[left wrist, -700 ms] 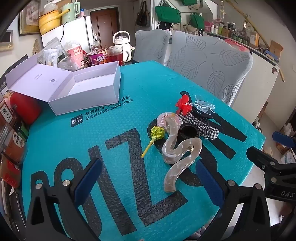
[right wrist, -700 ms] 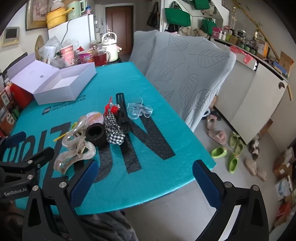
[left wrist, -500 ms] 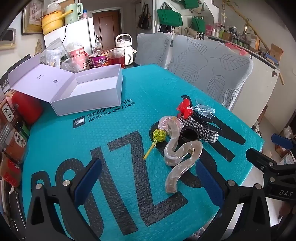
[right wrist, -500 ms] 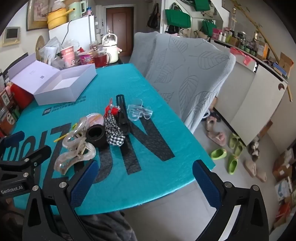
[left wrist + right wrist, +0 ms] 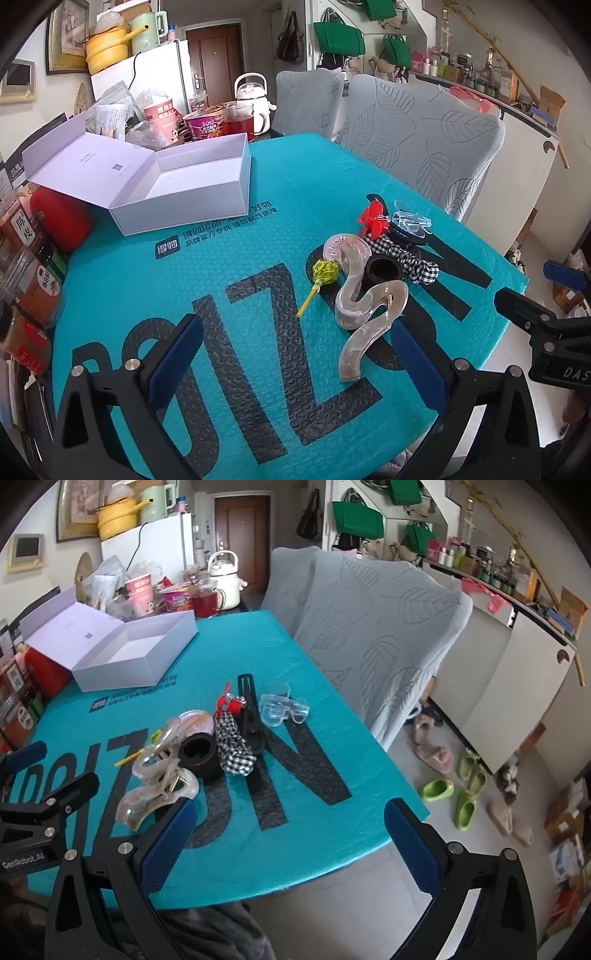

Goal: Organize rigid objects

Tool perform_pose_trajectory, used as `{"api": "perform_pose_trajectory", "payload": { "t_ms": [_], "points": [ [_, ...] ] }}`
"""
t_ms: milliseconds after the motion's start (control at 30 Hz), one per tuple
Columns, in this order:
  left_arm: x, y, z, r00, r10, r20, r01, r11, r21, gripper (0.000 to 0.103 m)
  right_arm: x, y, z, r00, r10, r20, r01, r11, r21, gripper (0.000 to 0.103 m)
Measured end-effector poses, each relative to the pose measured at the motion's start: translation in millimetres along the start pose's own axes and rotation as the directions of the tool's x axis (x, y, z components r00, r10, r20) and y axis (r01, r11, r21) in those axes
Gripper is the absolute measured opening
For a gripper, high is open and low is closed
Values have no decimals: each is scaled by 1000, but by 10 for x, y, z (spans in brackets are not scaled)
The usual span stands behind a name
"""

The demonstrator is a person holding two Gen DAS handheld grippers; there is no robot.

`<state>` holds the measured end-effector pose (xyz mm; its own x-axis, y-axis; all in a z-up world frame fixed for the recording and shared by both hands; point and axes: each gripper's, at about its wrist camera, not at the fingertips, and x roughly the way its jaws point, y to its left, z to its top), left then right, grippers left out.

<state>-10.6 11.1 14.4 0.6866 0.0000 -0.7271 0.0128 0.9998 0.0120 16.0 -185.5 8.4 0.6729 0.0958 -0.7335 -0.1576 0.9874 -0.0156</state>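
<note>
A pile of hair accessories lies on the teal mat (image 5: 229,280): a wavy translucent claw clip (image 5: 364,315), a black ring (image 5: 384,269), a checked scrunchie (image 5: 410,258), a red bow clip (image 5: 373,219), a clear clip (image 5: 410,221), a pink disc (image 5: 334,245) and a green lollipop (image 5: 323,275). An open white box (image 5: 184,188) stands at the back left. My left gripper (image 5: 295,363) is open, low over the mat, just short of the wavy clip. My right gripper (image 5: 284,843) is open near the mat's front edge; the pile (image 5: 207,746) lies to its upper left.
Cups, a kettle (image 5: 253,101) and bags crowd the table's far end. Jars and a red tin (image 5: 59,221) line the left edge. Grey covered chairs (image 5: 373,627) stand to the right. Shoes (image 5: 439,788) lie on the floor.
Both views have shifted slightly; the pile and box sit a little closer in the left wrist view. Both grippers stay open and nothing on the mat has moved.
</note>
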Motion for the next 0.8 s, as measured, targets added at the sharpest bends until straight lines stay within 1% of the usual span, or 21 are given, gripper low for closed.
{"api": "perform_pose_trajectory", "payload": {
  "t_ms": [100, 233, 567, 800],
  "points": [
    [4, 13, -8, 1000, -8, -6, 8, 1000, -4, 103, -19, -27, 30, 1000, 23, 2, -23, 999, 25, 103],
    [-17, 19, -25, 1000, -9, 2, 9, 1000, -1, 103, -21, 26, 46, 1000, 7, 7, -7, 1000, 7, 103],
    [-18, 40, -57, 1000, -1, 0, 1, 1000, -4, 103, -26, 96, 40, 1000, -4, 10, 4, 1000, -11, 103],
    [-24, 32, -82, 1000, -1, -4, 1, 1000, 5, 103, -59, 71, 16, 1000, -11, 20, 11, 1000, 4, 103]
  ]
}}
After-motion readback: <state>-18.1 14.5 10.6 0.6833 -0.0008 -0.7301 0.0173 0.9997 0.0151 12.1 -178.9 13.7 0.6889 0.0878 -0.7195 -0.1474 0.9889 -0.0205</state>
